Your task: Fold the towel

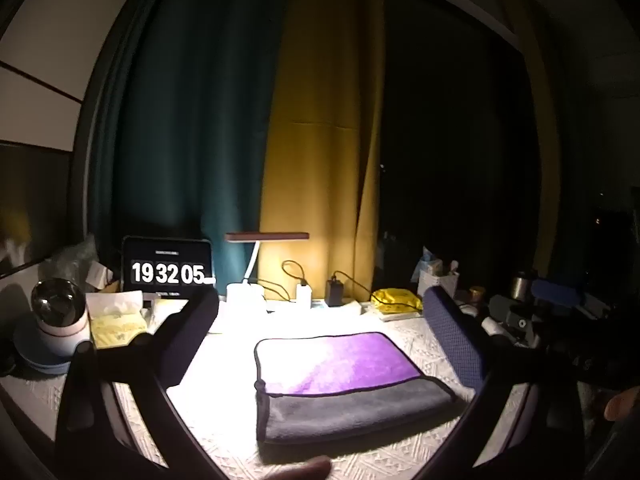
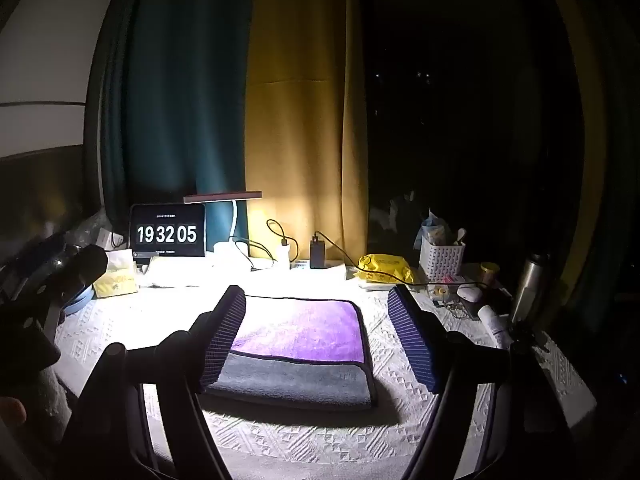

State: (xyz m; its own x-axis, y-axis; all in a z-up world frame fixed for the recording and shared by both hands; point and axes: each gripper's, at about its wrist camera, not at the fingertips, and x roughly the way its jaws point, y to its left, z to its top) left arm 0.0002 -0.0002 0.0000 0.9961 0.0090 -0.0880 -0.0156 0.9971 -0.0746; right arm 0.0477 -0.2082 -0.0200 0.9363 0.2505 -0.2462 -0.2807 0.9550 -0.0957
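Note:
A purple and grey towel point(image 1: 340, 384) with dark piping lies folded flat on the white patterned tablecloth point(image 1: 424, 336), purple layer on top, grey layer showing at the near edge. It also shows in the right wrist view point(image 2: 300, 340). My left gripper point(image 1: 320, 300) is open and empty, held above the table with the towel between and beyond its fingers. My right gripper point(image 2: 316, 292) is open and empty, above the towel's near part. Neither gripper touches the towel.
At the back stand a tablet clock point(image 2: 168, 236), a lit desk lamp point(image 2: 224, 200), chargers with cables point(image 2: 316, 252), a yellow packet point(image 2: 384, 268) and a white basket point(image 2: 440, 260). A steel flask point(image 2: 528, 288) stands right. A tissue box point(image 1: 116, 320) and globe lamp point(image 1: 60, 316) sit left.

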